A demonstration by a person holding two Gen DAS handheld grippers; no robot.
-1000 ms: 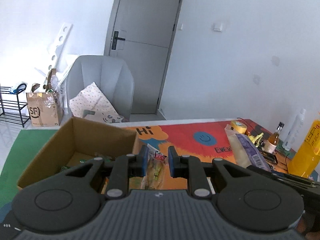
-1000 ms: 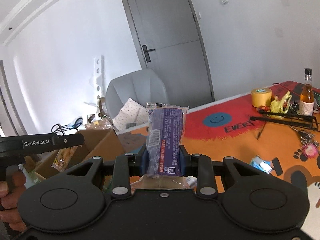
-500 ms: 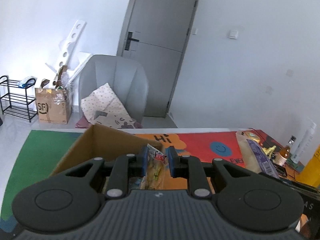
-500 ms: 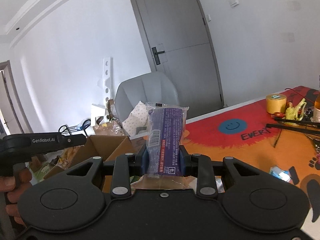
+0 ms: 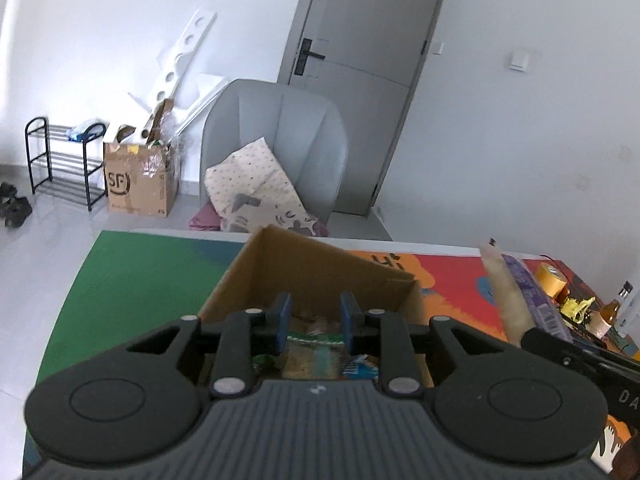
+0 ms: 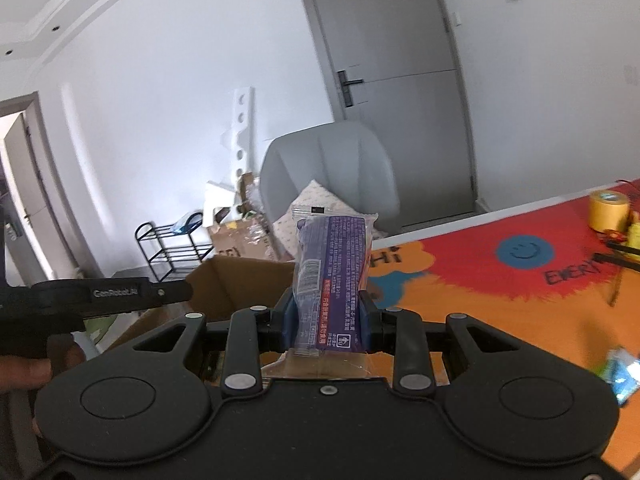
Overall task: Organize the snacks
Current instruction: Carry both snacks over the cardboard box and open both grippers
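The purple packet (image 6: 332,280) stands upright in my right hand-held gripper (image 6: 326,326), pinched low down between the two blue pads, glossy film with fine print on the back and a crimped clear seal along the top. Below the pads its transparent tail shows something pale and bready. From my left camera the same packet (image 5: 520,300) leans in at the right edge, a long soft loaf shape with a purple face.

My left hand-held gripper (image 5: 314,326) hangs over the open box (image 5: 320,276), its blue pads parted with nothing between them. Brown corrugated card, plain walls, square corners. Down inside I can make out crinkly wrappers (image 5: 316,354) in green, teal and orange, too blurred to name. In the right view the box (image 6: 236,284) sits just left of the packet, behind the black arm of my left tool.

The box rests on the bench (image 5: 132,280), covered by a smooth printed mat: flat green on the left, orange and red to the right (image 6: 460,280), with a blue smiley face. A yellow tape roll (image 6: 608,210) stands at the far right.

Beyond the bench, a grey padded chair (image 5: 276,140) holds a dotted cushion (image 5: 252,184).
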